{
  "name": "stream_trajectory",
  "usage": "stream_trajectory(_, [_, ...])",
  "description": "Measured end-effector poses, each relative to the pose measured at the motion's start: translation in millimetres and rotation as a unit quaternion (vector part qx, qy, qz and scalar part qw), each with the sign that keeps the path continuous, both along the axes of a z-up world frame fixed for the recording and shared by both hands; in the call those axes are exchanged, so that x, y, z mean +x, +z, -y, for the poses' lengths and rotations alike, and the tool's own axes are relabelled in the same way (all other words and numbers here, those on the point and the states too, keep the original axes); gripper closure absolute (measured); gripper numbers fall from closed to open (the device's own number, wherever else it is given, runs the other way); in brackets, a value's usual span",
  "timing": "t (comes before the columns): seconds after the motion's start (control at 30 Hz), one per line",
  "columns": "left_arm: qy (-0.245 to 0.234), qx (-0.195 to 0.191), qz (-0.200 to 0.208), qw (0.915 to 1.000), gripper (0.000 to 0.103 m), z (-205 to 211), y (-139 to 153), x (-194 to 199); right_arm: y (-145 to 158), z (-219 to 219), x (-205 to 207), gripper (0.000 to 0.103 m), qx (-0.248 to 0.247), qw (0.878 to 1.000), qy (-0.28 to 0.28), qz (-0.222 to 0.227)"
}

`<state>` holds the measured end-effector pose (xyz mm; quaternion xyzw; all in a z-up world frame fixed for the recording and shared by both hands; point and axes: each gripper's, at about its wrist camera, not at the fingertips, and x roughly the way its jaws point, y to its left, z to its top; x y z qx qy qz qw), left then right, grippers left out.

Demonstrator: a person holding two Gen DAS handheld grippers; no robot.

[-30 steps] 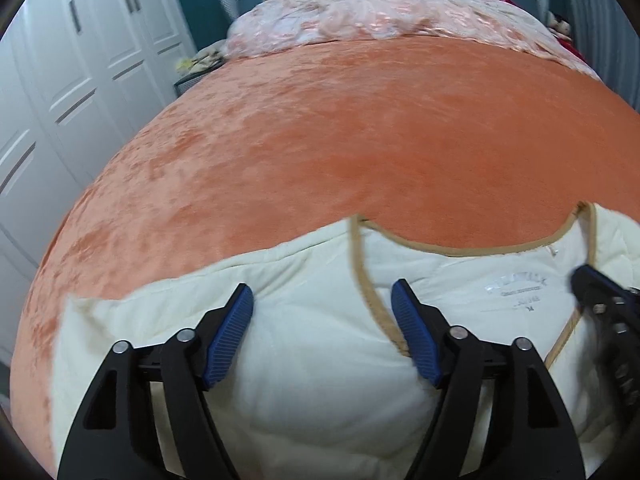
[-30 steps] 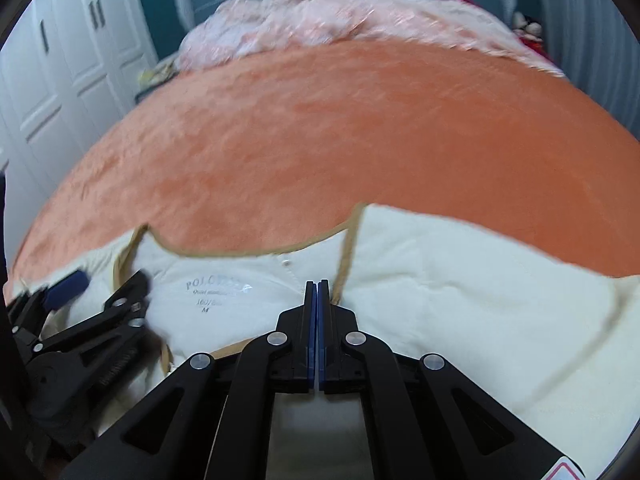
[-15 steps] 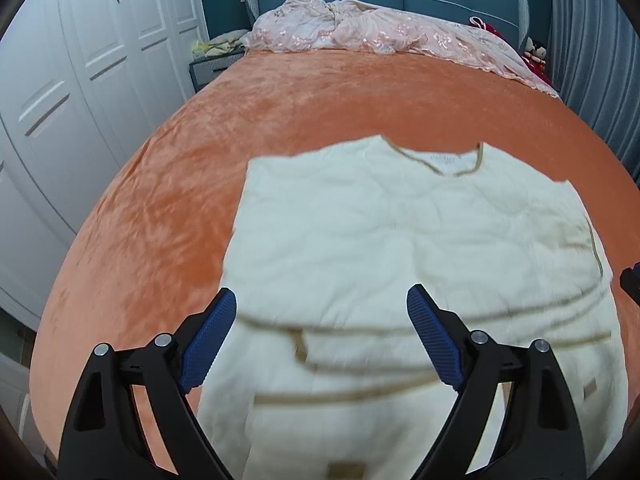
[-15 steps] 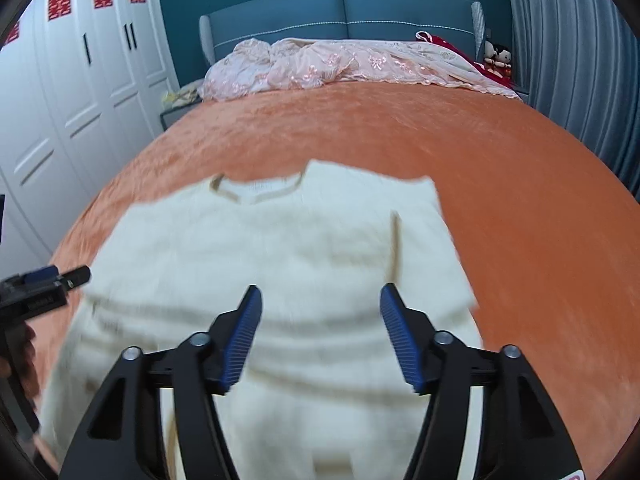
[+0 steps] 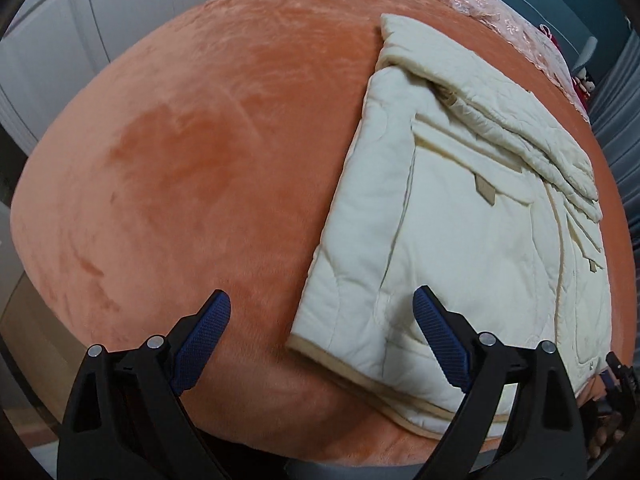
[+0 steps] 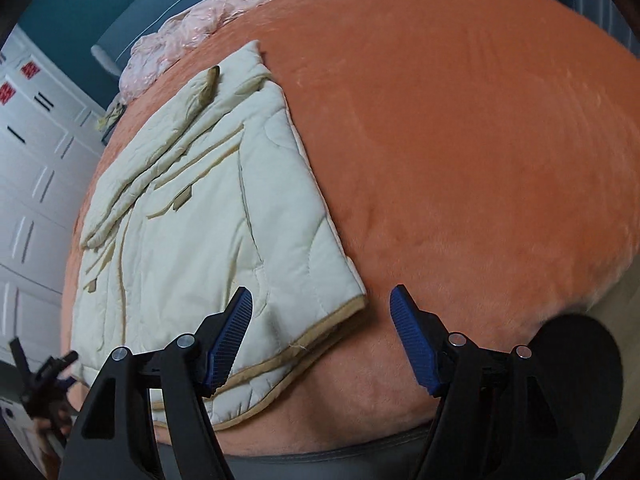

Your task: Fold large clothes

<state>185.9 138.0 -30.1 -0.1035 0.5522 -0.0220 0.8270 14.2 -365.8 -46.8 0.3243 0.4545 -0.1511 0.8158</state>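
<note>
Cream jacket lies lengthwise up the orange bed, hem nearest both grippers, left gripper and right gripper each at a hem corner, fingers opening, holding nothing.

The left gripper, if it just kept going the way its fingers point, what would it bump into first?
Probably the orange bedspread. The left gripper, jaws opening and empty, aims down just beside the near hem corner of the cream jacket. Depth is unclear, so it might clip that corner.
</note>
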Motion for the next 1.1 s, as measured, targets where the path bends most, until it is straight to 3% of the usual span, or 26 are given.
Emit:
stream_trajectory(0.1, [0.004,-0.059,-0.012,0.9982,0.016,2,-8,-7,-11,-1,-5,0.032,0.046,0.999,-0.012,0.015])
stream_trajectory(0.17, [0.001,-0.076,-0.008,0.9971,0.027,7,-7,-10,-12,-6,-5,0.034,0.057,0.998,-0.015,0.023])
stream_trajectory(0.23, [-0.005,-0.084,-0.009,0.9964,0.047,15,-4,-11,-10,-11,-1,0.047,0.068,0.997,-0.009,0.036])
stream_trajectory(0.3, [-0.009,-0.092,-0.006,0.9957,0.059,20,0,-13,-8,-16,4,0.077,0.07,0.997,-0.002,0.037])
stream_trajectory(0.37, [-0.014,-0.081,-0.002,0.9966,0.07,23,6,-15,-3,-19,4,0.091,0.065,0.997,-0.004,0.043])
stream_trajectory(0.5, [-0.025,-0.067,0.02,0.9972,0.092,21,22,-25,16,-19,-6,0.098,0.054,0.996,0.011,0.065])
stream_trajectory(0.6, [-0.035,-0.067,0.039,0.9964,0.099,18,40,-35,36,-20,-13,0.099,0.035,0.996,0.034,0.076])
stream_trajectory(0.73, [-0.054,-0.062,0.063,0.9946,0.1,14,70,-53,63,-30,-25,0.099,-0.004,0.993,0.086,0.08])
stream_trajectory(0.87, [-0.103,-0.03,0.075,0.9914,0.1,17,99,-83,81,-45,-49,0.099,-0.039,0.987,0.146,0.059])
stream_trajectory(1.1, [-0.192,0.025,0.029,0.9806,0.1,6,128,-177,110,-76,-133,0.099,-0.069,0.965,0.254,-0.014])
